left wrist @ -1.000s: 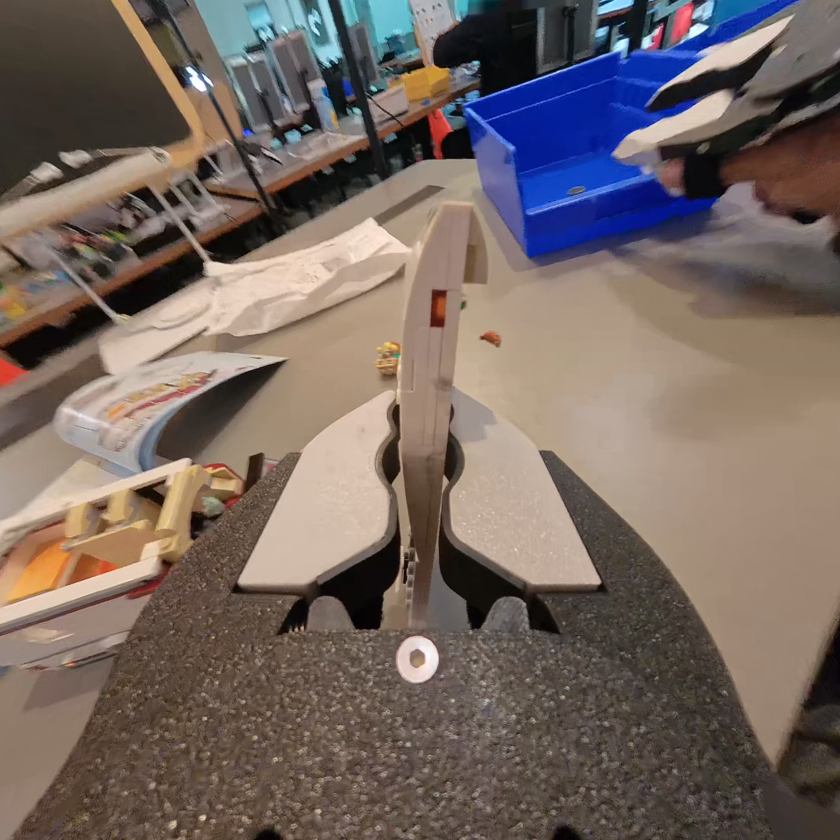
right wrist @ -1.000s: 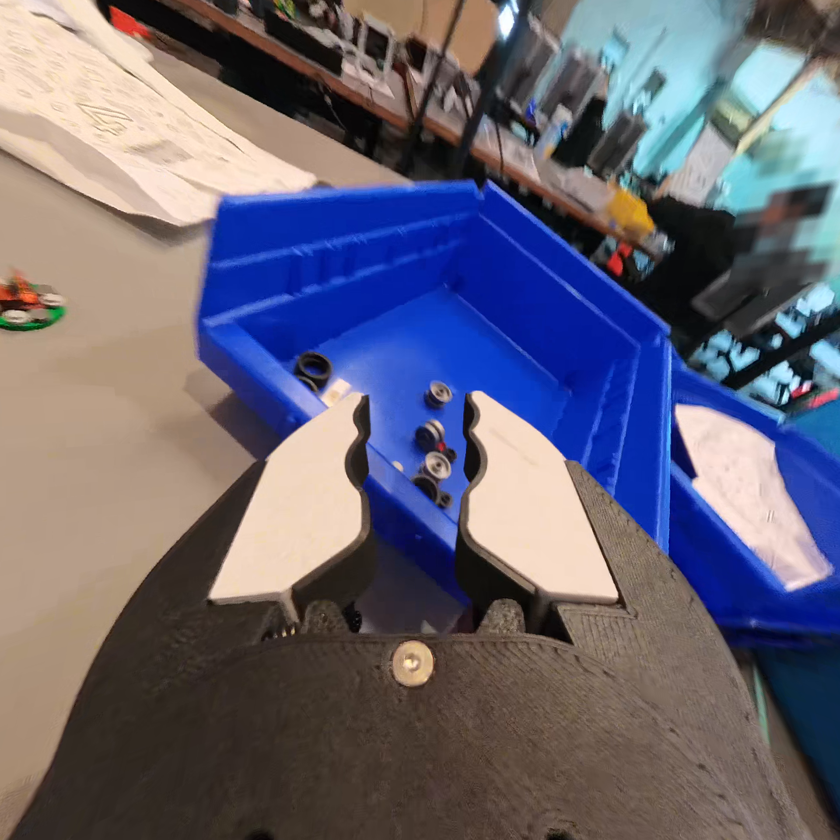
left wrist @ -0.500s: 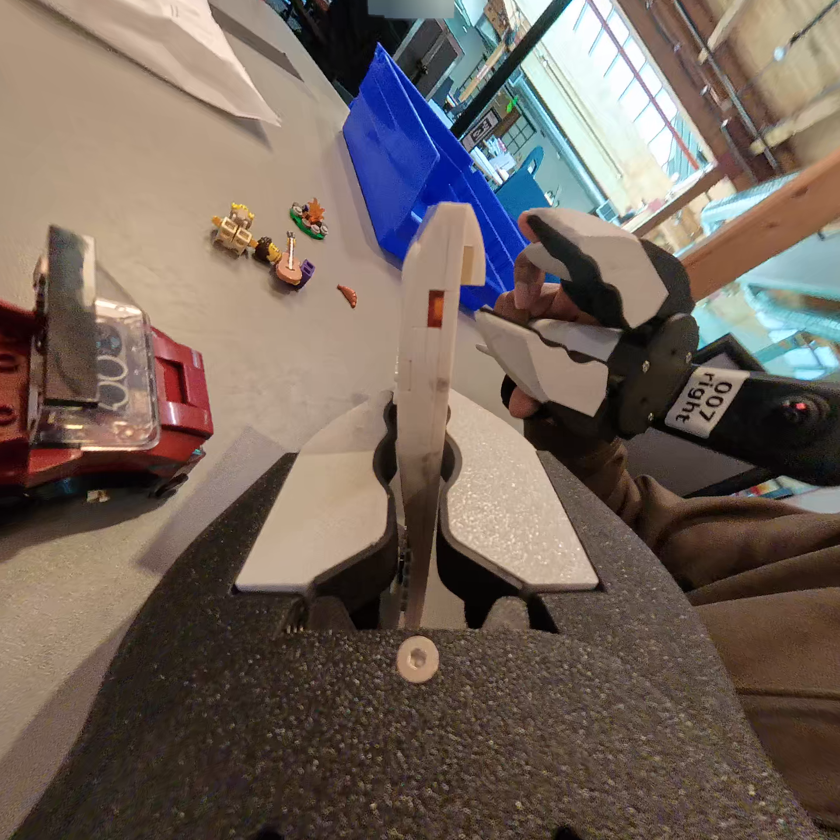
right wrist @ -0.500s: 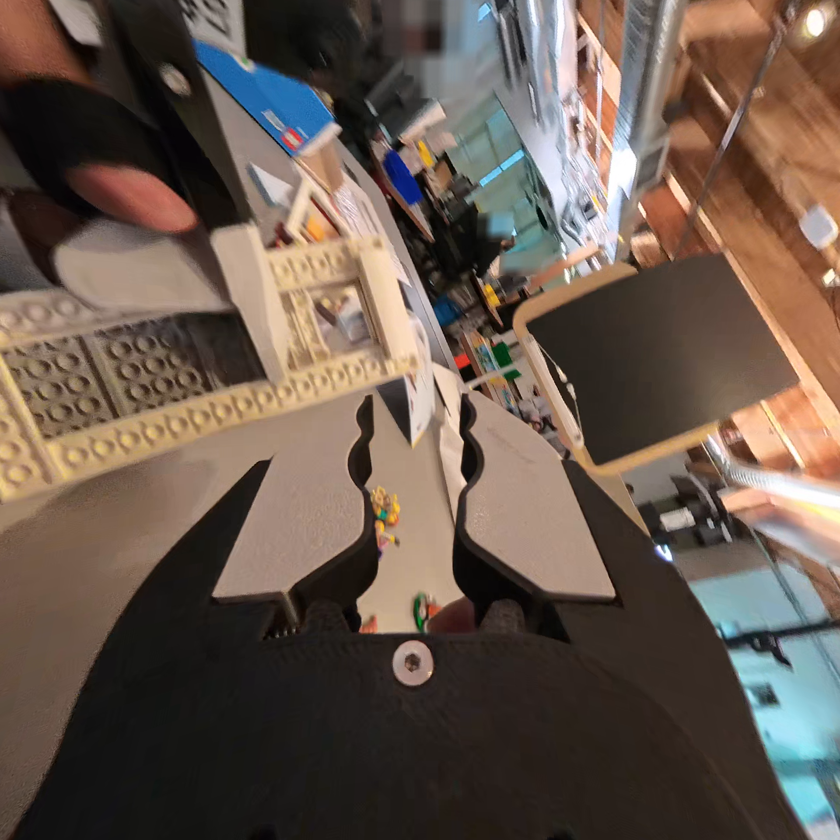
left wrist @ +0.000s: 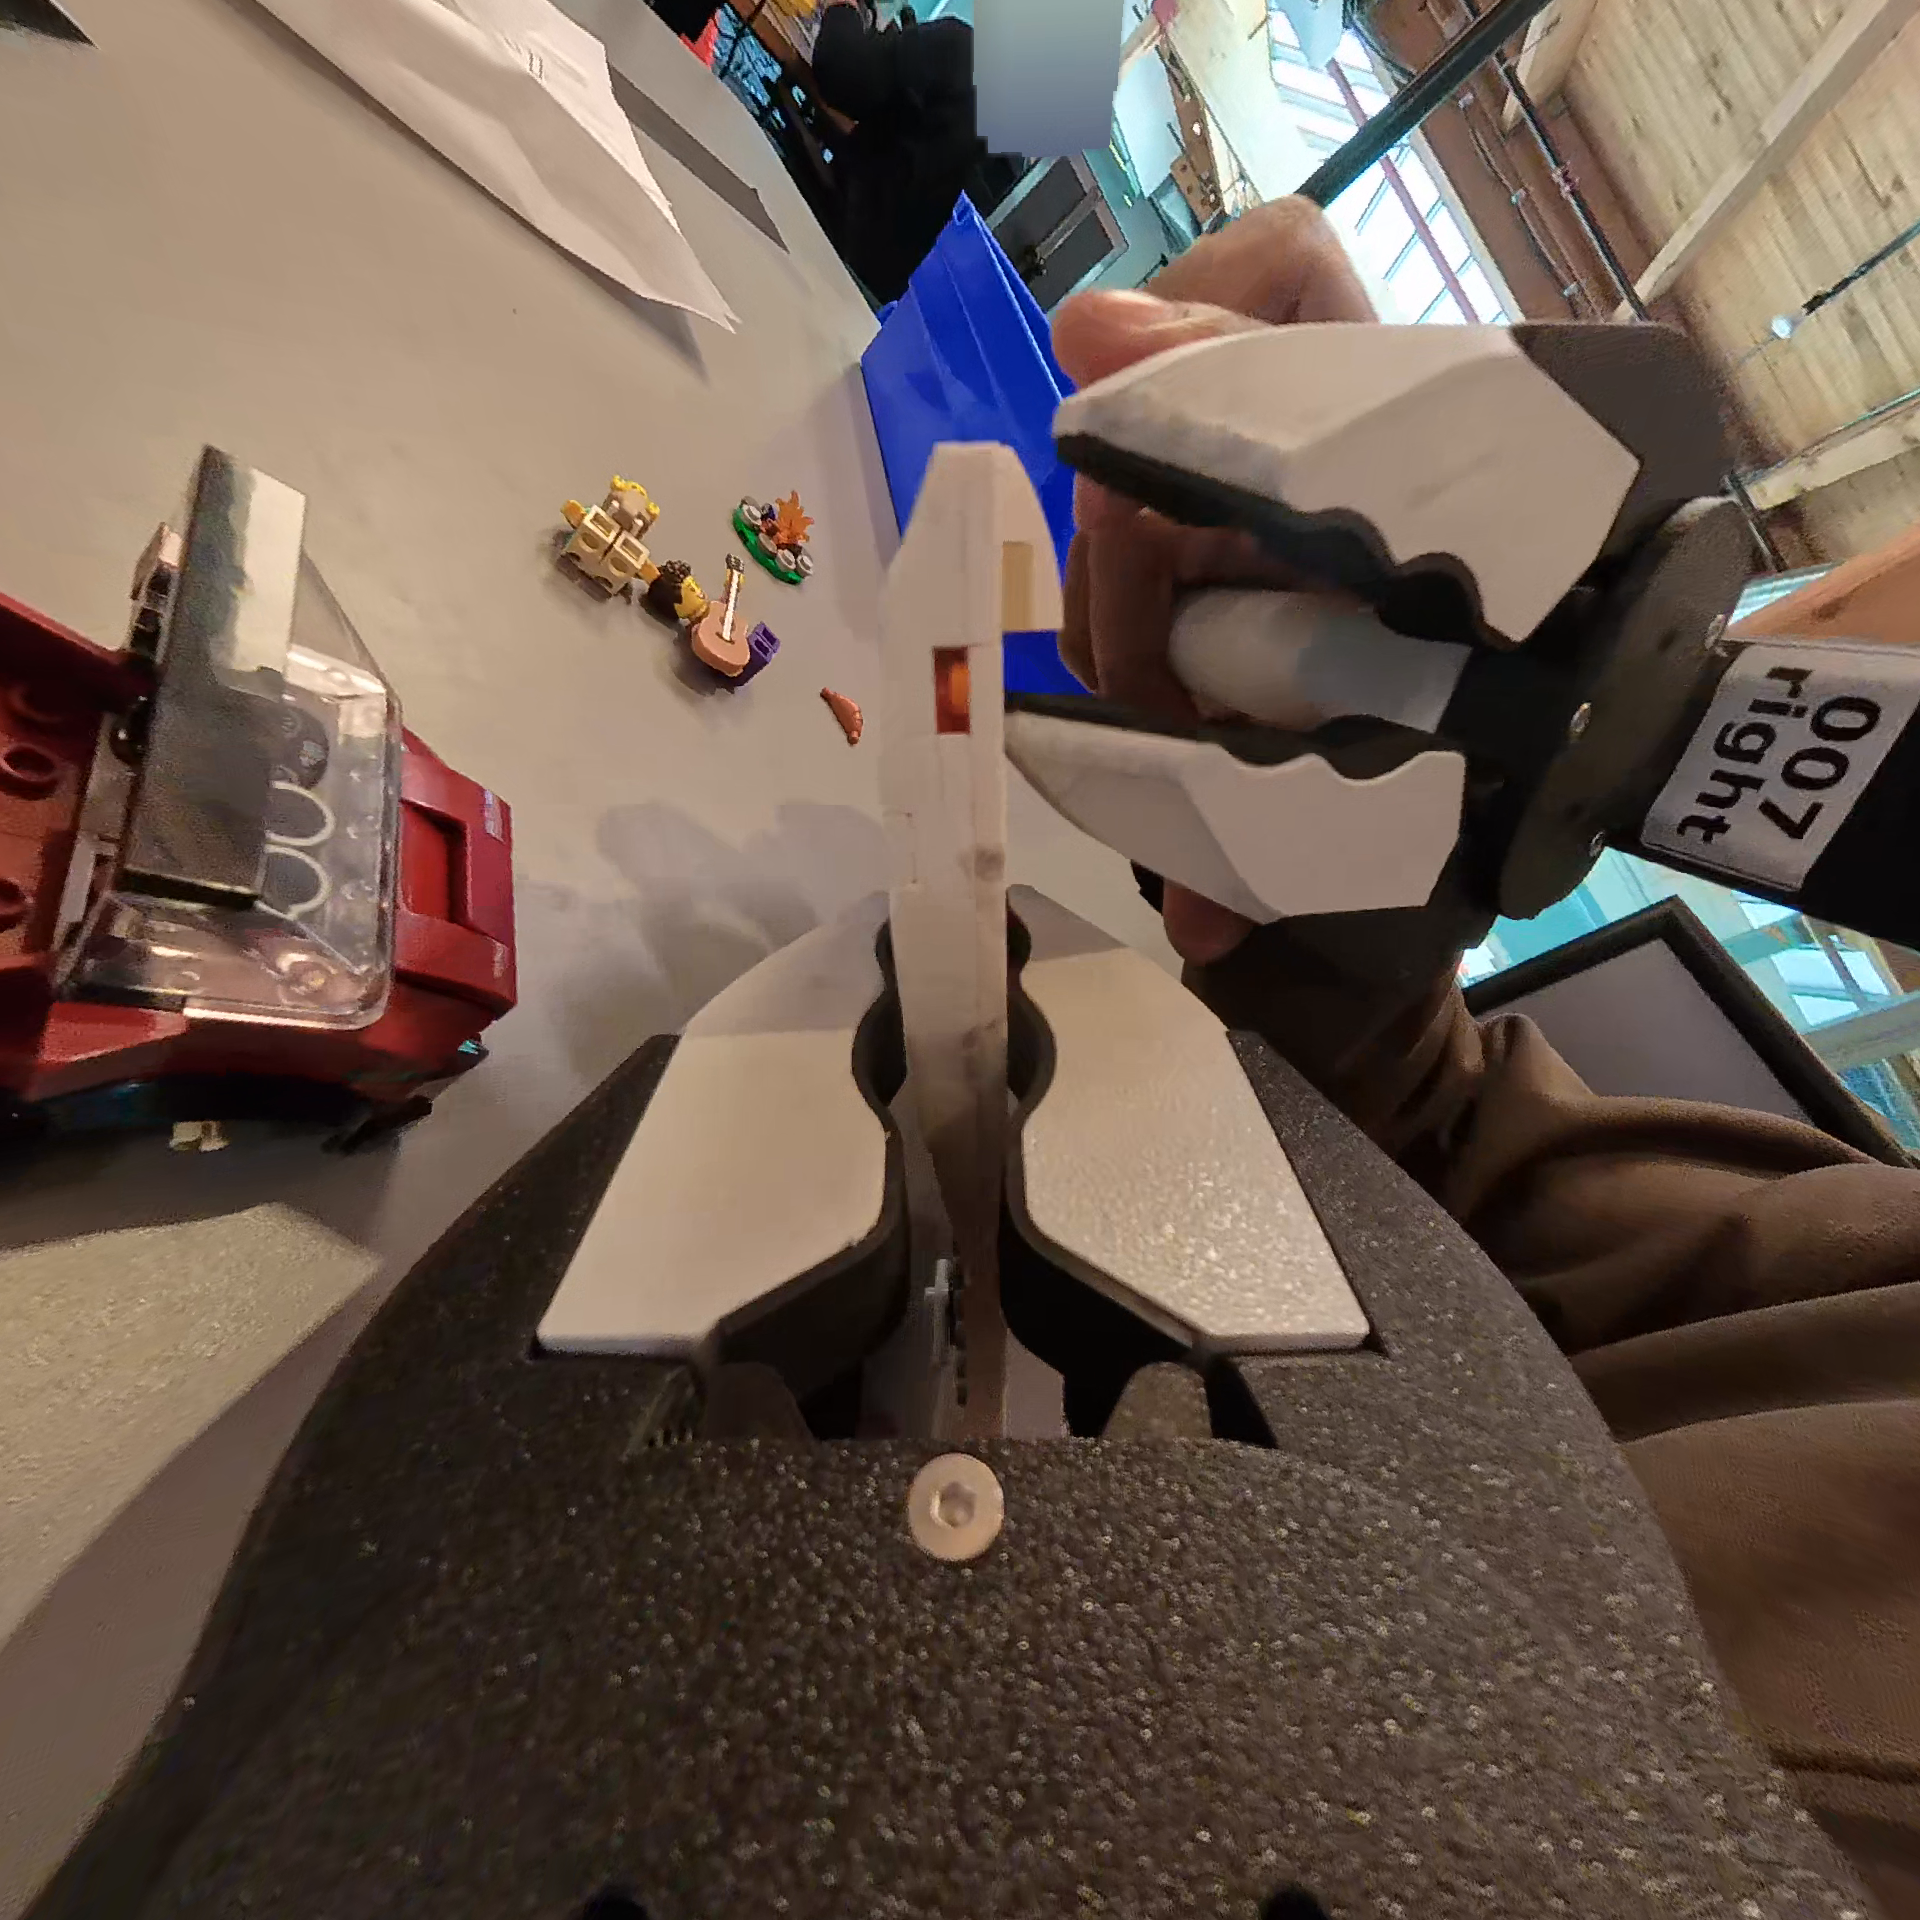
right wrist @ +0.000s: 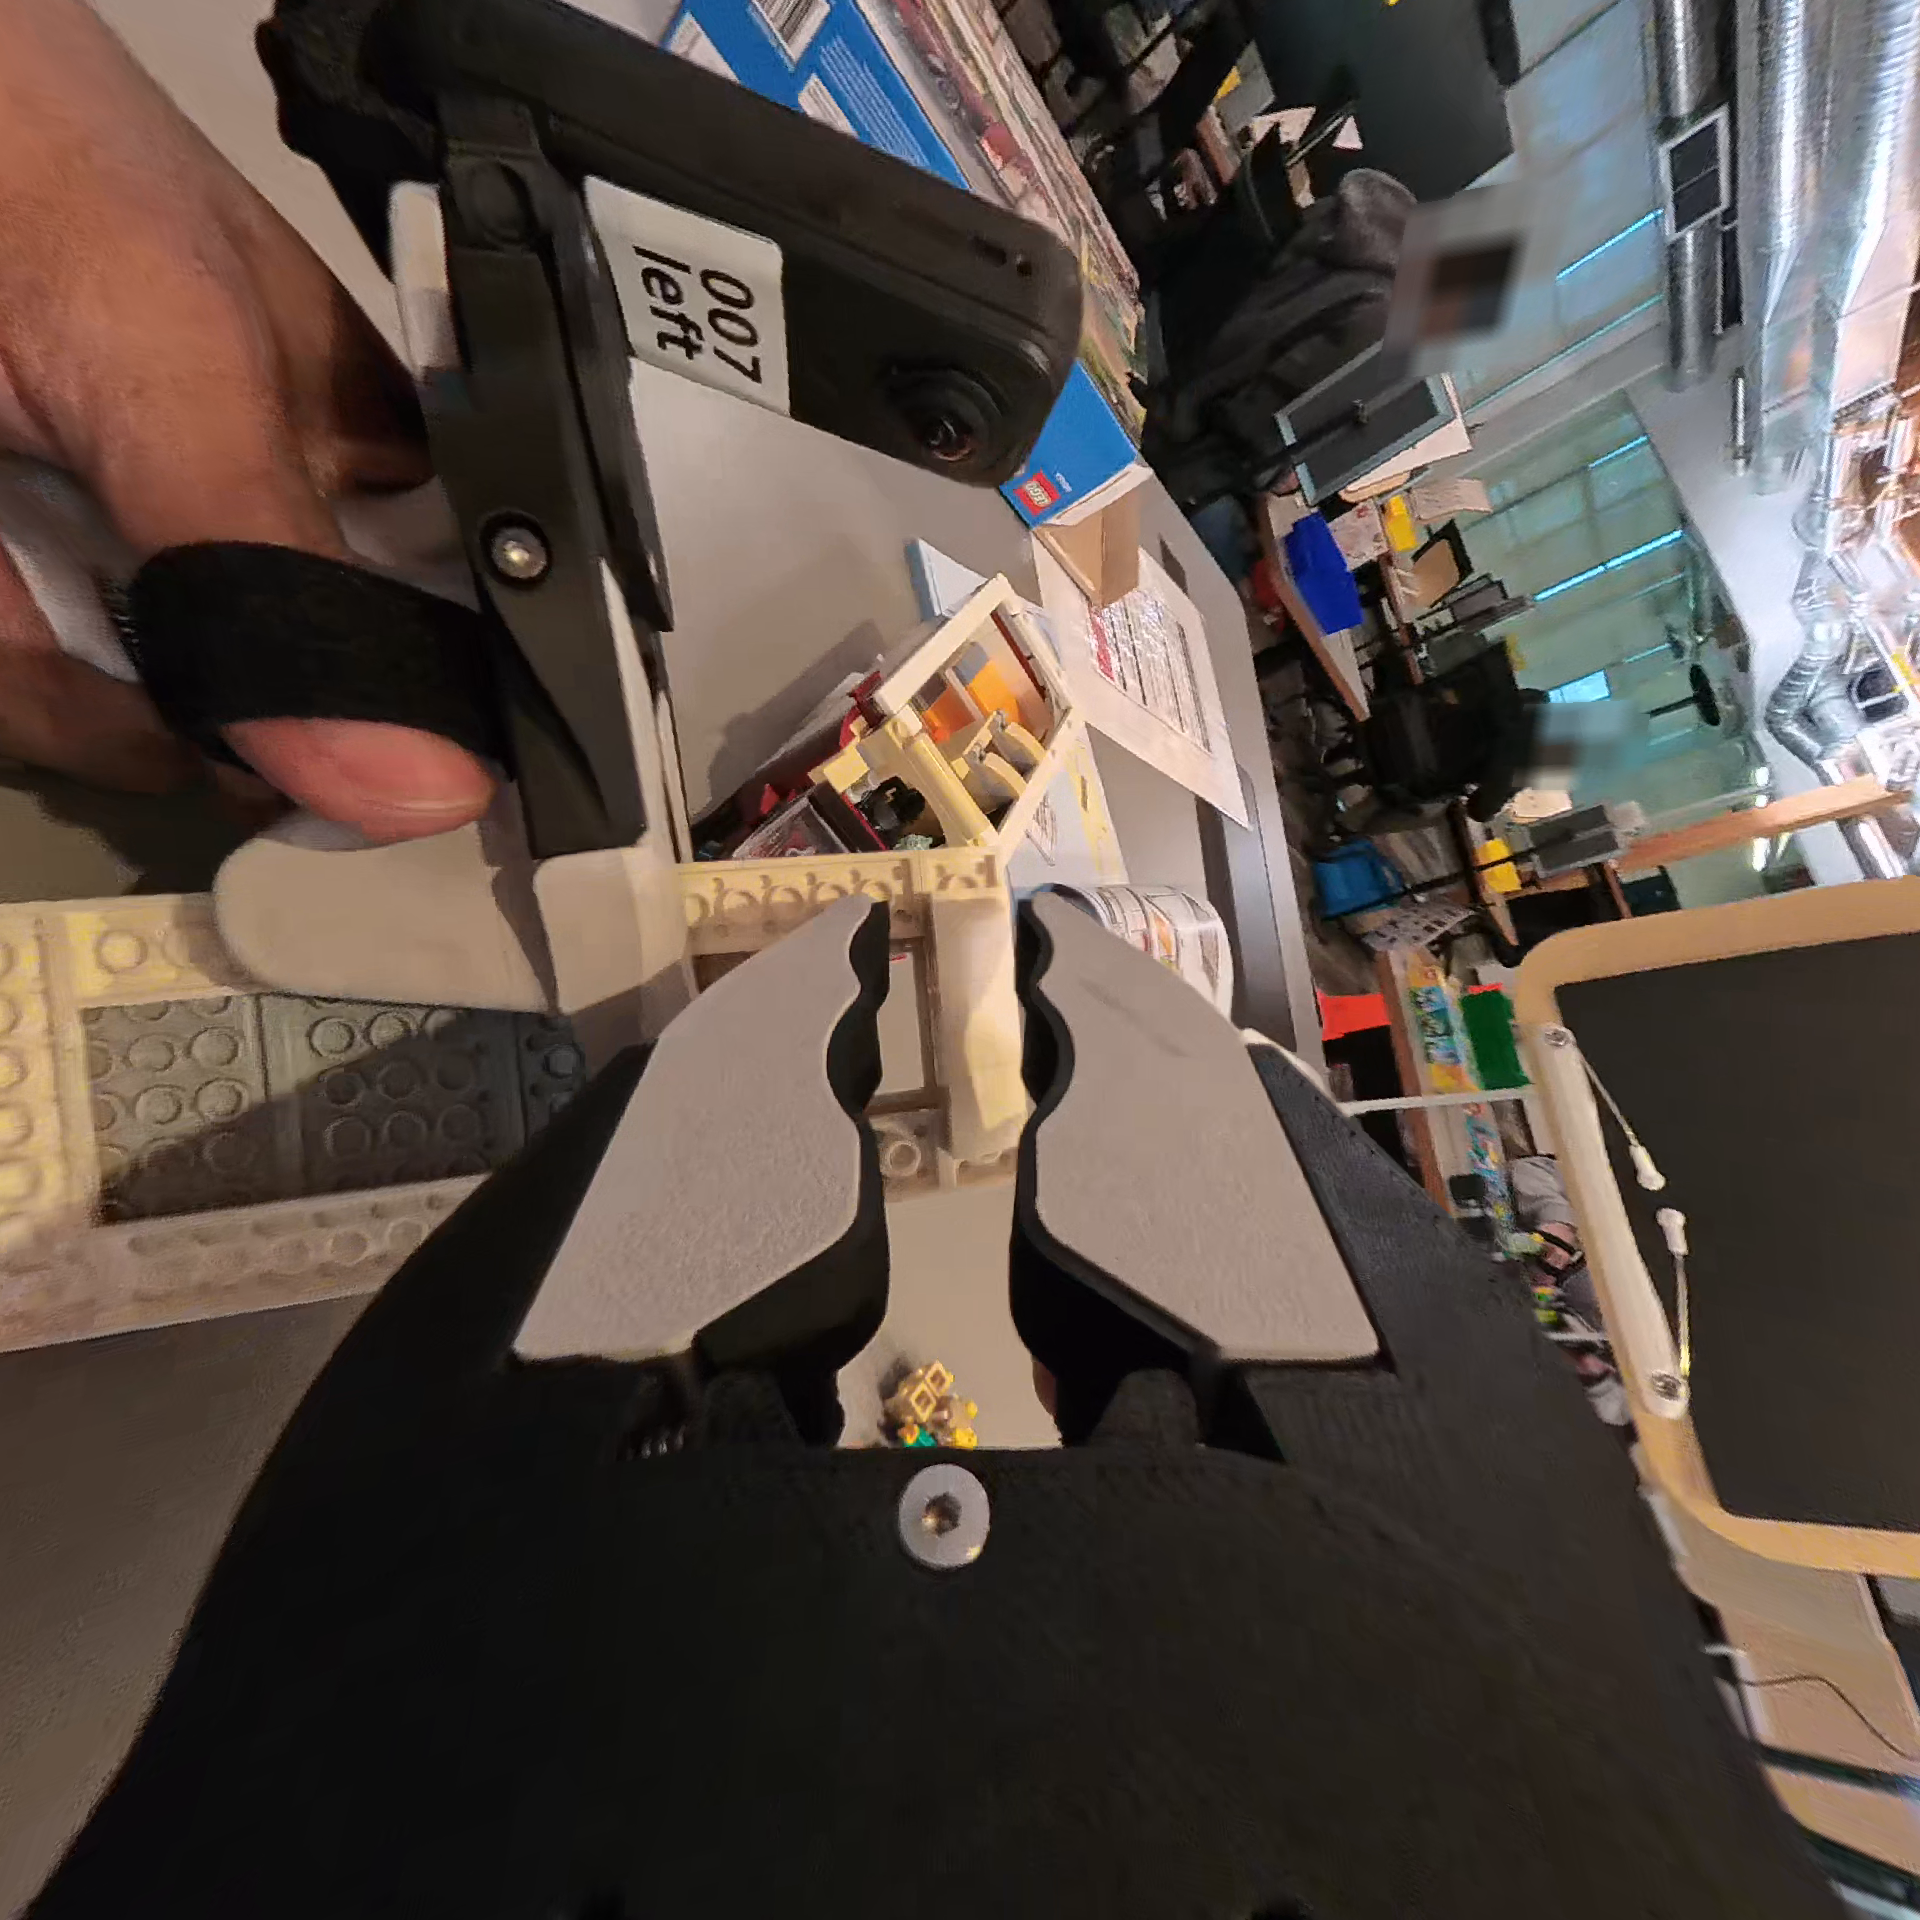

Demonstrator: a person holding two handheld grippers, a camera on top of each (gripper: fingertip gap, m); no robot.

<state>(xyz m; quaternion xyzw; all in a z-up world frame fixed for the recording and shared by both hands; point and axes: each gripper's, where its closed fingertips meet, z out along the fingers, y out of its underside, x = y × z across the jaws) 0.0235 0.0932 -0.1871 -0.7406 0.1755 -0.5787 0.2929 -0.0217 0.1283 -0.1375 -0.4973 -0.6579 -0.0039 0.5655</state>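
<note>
Above the grey table [left wrist: 312, 343], left gripper [left wrist: 951, 997] clamps a white brick panel [left wrist: 940, 727] edge-on, pads pressing both faces. Right gripper [right wrist: 951, 1023], at panel's far end, straddles its cream end post [right wrist: 977, 1039], jaws narrow, contact unclear. Red brick car [left wrist: 447, 904] sits left
</note>
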